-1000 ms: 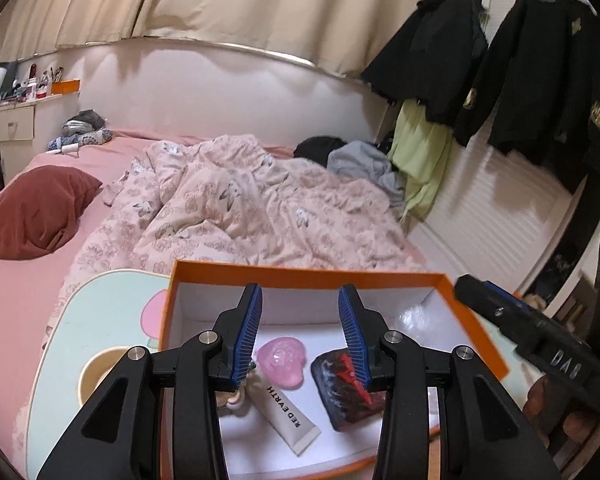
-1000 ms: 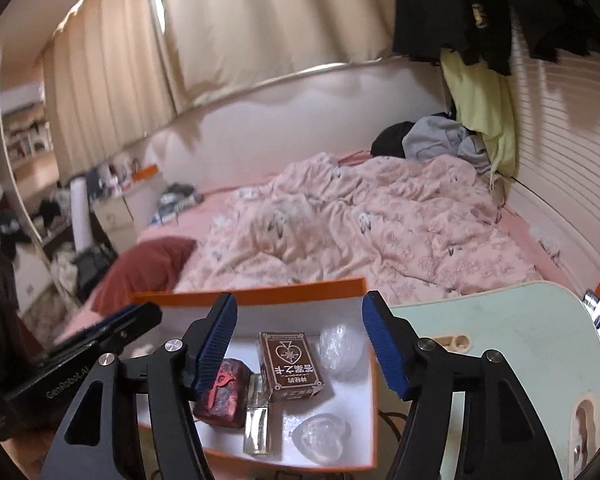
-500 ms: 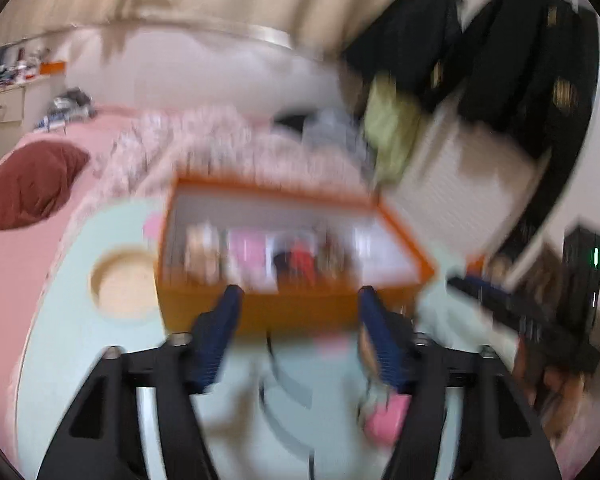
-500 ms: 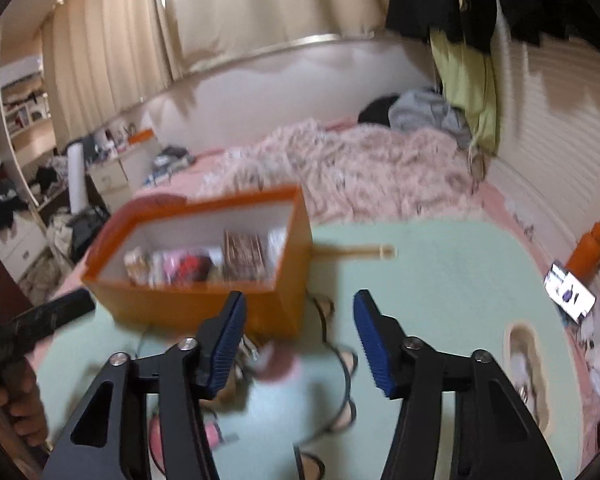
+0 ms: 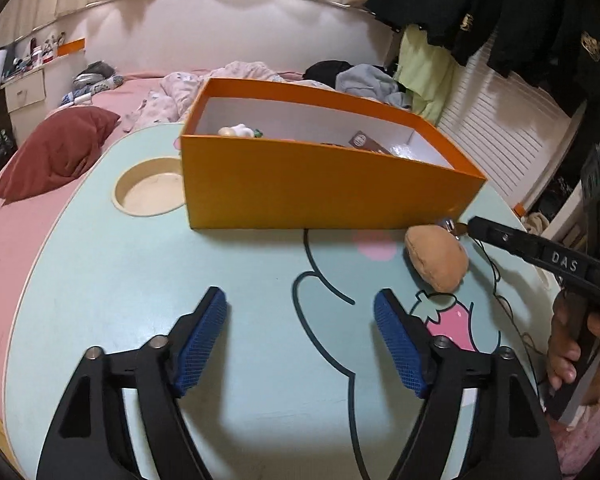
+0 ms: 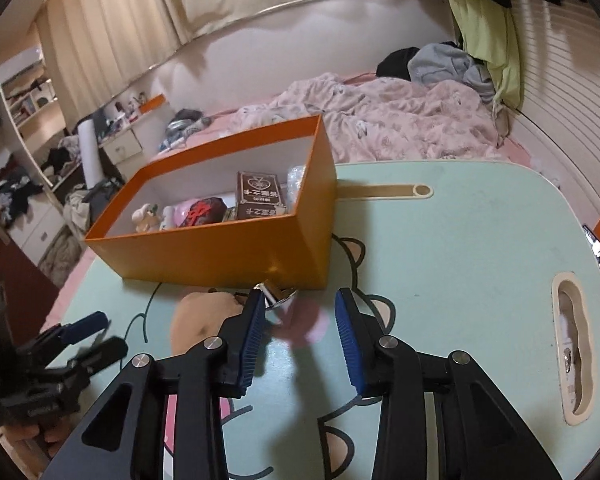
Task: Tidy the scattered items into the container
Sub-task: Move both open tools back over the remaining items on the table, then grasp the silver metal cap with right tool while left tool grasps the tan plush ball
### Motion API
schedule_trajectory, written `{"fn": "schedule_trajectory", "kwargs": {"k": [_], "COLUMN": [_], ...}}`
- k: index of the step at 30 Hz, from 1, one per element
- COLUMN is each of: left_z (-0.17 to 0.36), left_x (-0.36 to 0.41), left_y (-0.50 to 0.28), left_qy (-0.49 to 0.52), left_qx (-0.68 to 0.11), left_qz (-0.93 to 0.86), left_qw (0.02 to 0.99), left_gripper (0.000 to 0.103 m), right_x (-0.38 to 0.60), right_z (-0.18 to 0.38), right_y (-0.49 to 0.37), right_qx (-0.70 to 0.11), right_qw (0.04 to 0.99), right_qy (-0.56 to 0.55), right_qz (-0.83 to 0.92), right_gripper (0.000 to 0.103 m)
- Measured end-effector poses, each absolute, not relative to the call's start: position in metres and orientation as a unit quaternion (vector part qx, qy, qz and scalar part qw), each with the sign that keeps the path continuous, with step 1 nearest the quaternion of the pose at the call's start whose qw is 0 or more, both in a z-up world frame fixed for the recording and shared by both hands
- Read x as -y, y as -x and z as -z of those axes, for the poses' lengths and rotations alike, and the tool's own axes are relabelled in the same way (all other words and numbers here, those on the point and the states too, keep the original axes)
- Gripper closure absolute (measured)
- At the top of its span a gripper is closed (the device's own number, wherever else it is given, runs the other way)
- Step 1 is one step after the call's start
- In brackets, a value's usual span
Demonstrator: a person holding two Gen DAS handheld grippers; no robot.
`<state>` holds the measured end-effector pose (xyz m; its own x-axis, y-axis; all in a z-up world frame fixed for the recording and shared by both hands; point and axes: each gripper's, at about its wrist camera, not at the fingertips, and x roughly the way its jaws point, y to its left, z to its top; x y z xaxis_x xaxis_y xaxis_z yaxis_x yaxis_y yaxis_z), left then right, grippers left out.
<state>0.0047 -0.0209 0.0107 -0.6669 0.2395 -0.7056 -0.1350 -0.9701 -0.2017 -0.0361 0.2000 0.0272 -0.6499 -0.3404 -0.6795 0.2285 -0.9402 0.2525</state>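
An orange box (image 5: pixel 320 192) stands on the mint table (image 5: pixel 140 280); in the right wrist view the box (image 6: pixel 220 248) holds a brown card box (image 6: pixel 260 196), a red-black pouch (image 6: pixel 202 212) and small figurines (image 6: pixel 148 216). A tan plush toy (image 5: pixel 436 260) with a metal keyring (image 5: pixel 450 226) lies before the box's right corner. My left gripper (image 5: pixel 300 336) is open and empty, low over the table. My right gripper (image 6: pixel 300 328) is open, just over the keyring (image 6: pixel 274 294), with the plush (image 6: pixel 204 316) at its left finger.
A round cup recess (image 5: pixel 150 190) sits left of the box. A slot (image 6: pixel 384 191) and an oval recess (image 6: pixel 572 352) cut the table's right part. A thin cable (image 5: pixel 496 276) lies right of the plush. A bed with a pink duvet (image 6: pixel 400 124) lies behind.
Both grippers have pulled back from above the box and dropped low over the table. The left jaws stand wider apart; the right gripper now hovers at the plush's keyring.
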Motion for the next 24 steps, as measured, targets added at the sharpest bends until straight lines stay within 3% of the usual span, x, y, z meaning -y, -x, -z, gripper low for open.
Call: {"fn": "schedule_trajectory", "kwargs": {"k": [5, 12, 15, 24], "left_z": [-0.010, -0.010, -0.010, -0.008], "left_x": [0.004, 0.010, 0.008, 0.006], "left_y": [-0.009, -0.009, -0.009, -0.009], "left_qy": [0.397, 0.395, 0.396, 0.397], "left_qx": [0.012, 0.028, 0.026, 0.021], "left_qz": [-0.913, -0.914, -0.914, -0.913], "left_qw": [0.089, 0.091, 0.089, 0.087], "left_gripper": [0.020, 0.020, 0.020, 0.020], "right_x": [-0.186, -0.177, -0.177, -0.212], "right_z": [-0.024, -0.015, -0.014, -0.012], "right_y": [0.039, 0.054, 0.053, 0.050], "right_qx": [0.062, 0.057, 0.050, 0.160], "right_qw": [0.169, 0.174, 0.168, 0.191], "right_qy": [-0.402, -0.425, -0.426, -0.413], "right_qz": [0.898, 0.886, 0.888, 0.876], "right_gripper": [0.068, 0.067, 0.075, 0.077]}}
